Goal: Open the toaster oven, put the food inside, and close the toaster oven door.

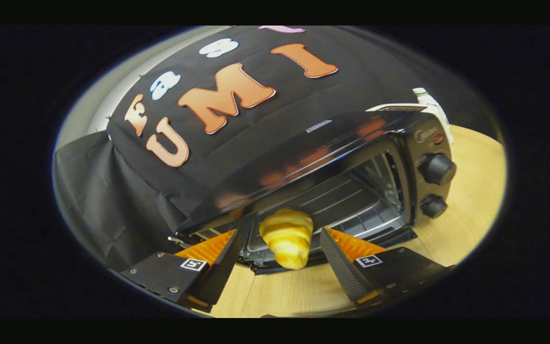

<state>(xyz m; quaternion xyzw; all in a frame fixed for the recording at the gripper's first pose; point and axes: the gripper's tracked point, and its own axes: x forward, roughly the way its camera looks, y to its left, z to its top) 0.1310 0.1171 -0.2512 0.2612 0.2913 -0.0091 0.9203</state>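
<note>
One toaster oven (351,177), black, sits tilted in the gripper view on a pale wood worktop (470,210). Its door is open; the cavity (346,205) shows one wire rack and a tray floor. Two round knobs on the control panel: upper knob (438,168), lower knob (433,206), one at 12 o'clock of the other. One small red light (438,138) above them, at 12 o'clock of the upper knob.

One croissant (288,237), golden, lies at the mouth of the oven, just ahead of the tongs (279,260) and roughly midway between the two fingers. From the croissant, the left finger (222,260) is at 8 o'clock and the right finger (339,263) at 4 o'clock. Tongs spread wide; a clear gap shows on each side of the croissant, neither finger touching it. One square marker on each finger block, two in all.

One bottle (428,102), pale with a green cap, stands behind the oven at 12 o'clock of the knobs; only its top shows, the rest hidden by the oven body.

Hard to make out: whether the croissant rests on the door, the rack edge or the oven floor. The door itself is mostly covered by the fingers and the croissant; only a dark strip of it shows below the croissant. The oven's left end is cut off behind the left finger. Black cloth wall behind the oven.
</note>
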